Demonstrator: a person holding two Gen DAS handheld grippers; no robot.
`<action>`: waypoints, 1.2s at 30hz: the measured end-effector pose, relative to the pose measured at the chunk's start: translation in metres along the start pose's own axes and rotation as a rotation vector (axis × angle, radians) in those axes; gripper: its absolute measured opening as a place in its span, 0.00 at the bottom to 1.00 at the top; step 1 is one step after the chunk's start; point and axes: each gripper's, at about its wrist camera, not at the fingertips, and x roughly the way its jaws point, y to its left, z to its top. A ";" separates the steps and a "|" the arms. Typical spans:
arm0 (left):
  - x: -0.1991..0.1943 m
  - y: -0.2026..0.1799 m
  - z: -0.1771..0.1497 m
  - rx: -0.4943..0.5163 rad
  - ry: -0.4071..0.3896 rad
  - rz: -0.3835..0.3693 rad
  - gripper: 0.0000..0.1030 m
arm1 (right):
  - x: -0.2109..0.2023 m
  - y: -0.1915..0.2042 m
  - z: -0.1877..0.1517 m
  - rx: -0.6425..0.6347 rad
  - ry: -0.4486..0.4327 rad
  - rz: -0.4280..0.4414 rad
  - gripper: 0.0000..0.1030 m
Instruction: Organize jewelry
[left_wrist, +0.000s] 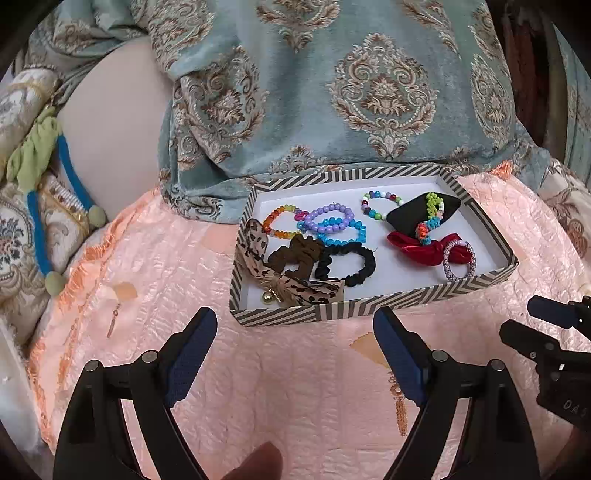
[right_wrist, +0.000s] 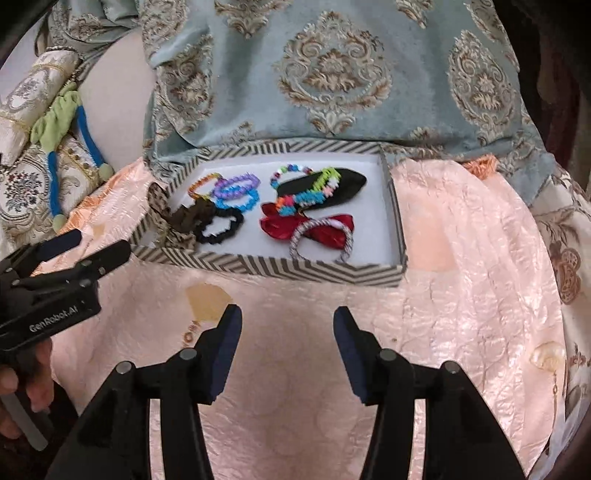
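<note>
A shallow box with a striped rim (left_wrist: 369, 307) (right_wrist: 266, 266) lies on a peach bedspread. It holds beaded bracelets (left_wrist: 334, 221) (right_wrist: 236, 192), a black scrunchie (left_wrist: 347, 264) (right_wrist: 219, 227), a brown scrunchie (left_wrist: 295, 253), a leopard bow (left_wrist: 295, 290), a red velvet bow (left_wrist: 410, 251) (right_wrist: 328, 229), a black clip (left_wrist: 410, 216) (right_wrist: 347, 186) and a pink-white ring (left_wrist: 460, 260) (right_wrist: 321, 240). My left gripper (left_wrist: 295, 328) is open and empty just in front of the box; it also shows in the right wrist view (right_wrist: 94, 245). My right gripper (right_wrist: 287, 325) is open and empty, in front of the box.
A teal damask cloth (left_wrist: 369, 92) hangs behind the box. Embroidered cushions and a green-and-blue cord (left_wrist: 37, 206) lie at the left. A small earring (left_wrist: 112, 323) lies on the peach bedspread (left_wrist: 295, 387) at the left. The right gripper shows at the left wrist view's edge (left_wrist: 517, 319).
</note>
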 end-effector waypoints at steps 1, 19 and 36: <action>-0.001 -0.002 0.000 0.003 -0.009 -0.004 0.70 | 0.002 0.000 -0.001 -0.002 0.006 -0.004 0.52; 0.009 -0.001 -0.004 -0.052 0.058 0.058 0.71 | 0.004 0.015 0.006 -0.024 -0.031 -0.054 0.52; 0.007 0.003 -0.006 -0.096 0.071 0.015 0.70 | -0.031 0.011 0.016 0.021 -0.180 -0.159 0.87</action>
